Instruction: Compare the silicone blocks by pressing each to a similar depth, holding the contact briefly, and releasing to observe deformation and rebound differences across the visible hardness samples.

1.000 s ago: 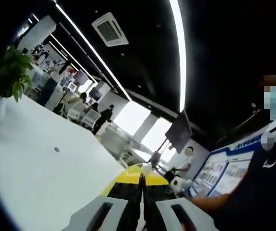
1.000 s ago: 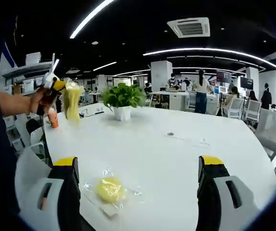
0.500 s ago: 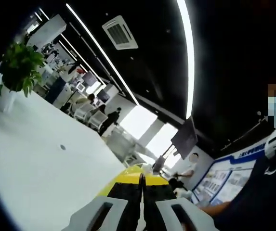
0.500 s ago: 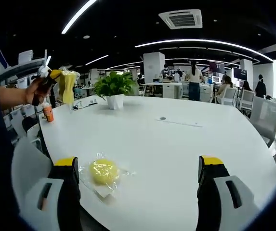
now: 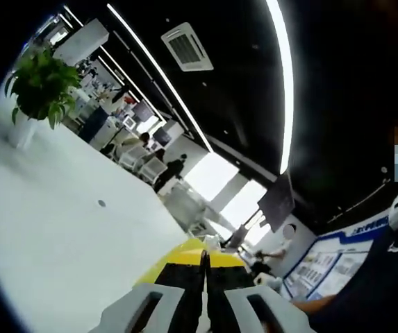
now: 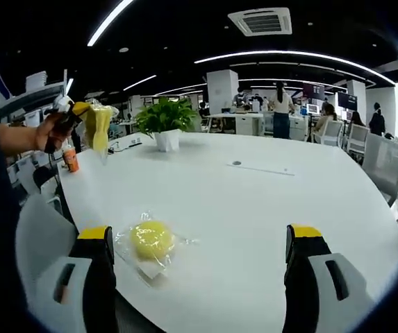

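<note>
Right fingers (image 6: pixel 201 270) spread | round yellow block (image 6: pixel 151 240), crinkly clear bag

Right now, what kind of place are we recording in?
Most likely an open-plan office: a big white table with a potted plant, desks and office chairs with people behind, strip lights and a ceiling air vent.

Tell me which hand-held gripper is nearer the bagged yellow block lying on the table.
Right. The right hand-held gripper hangs open just over the bagged yellow block. The left hand-held gripper is raised away at the table's far side, clamped on another yellow bagged piece.
</note>
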Demonstrator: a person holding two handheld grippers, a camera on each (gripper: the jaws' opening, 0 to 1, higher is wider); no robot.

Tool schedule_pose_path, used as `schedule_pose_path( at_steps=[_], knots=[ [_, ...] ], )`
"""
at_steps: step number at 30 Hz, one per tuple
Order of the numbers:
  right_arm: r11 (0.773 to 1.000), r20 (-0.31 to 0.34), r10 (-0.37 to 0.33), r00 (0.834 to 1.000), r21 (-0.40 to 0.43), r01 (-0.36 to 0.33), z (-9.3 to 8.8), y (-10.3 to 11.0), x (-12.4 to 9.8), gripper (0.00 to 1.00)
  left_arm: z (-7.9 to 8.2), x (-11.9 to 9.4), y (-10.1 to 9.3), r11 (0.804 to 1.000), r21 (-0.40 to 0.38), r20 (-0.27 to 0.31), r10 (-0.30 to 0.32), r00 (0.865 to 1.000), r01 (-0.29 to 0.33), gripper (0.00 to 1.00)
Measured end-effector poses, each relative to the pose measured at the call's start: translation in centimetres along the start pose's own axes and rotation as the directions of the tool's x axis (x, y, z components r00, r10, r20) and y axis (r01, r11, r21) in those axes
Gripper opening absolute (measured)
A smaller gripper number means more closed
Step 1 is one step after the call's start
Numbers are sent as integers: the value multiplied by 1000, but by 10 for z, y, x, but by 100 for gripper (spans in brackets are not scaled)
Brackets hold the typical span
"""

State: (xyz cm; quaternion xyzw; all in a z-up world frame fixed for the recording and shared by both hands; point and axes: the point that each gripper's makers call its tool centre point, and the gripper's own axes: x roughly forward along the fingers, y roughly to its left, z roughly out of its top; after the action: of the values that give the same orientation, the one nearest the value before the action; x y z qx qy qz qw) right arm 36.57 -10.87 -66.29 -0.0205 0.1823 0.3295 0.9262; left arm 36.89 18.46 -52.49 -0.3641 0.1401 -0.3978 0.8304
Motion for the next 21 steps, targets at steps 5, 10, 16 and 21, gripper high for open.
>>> schedule_pose_path(
  at_steps=[5, 10, 16, 21],
  knots=[
    [1000, -8, 0, 1000, 19, 0, -7, -1, -2, 97, -10, -2, 8, 1000, -23, -12, 21, 1000, -21, 0],
    [999, 1, -8, 1000, 40, 8, -9, -4, -3, 97, -17, -3, 17, 998, -48, -22, 41, 999, -42, 0],
    [999, -6, -8, 1000, 39, 8, -18, -3, -2, 96, -26, -5, 35, 991, -120, 0, 64, 998, -64, 0],
    [999, -8, -3, 1000, 46, 3, -21, 0, -2, 96, -39, -4, 49, 984, -153, -16, 86, 996, -87, 0]
  ],
)
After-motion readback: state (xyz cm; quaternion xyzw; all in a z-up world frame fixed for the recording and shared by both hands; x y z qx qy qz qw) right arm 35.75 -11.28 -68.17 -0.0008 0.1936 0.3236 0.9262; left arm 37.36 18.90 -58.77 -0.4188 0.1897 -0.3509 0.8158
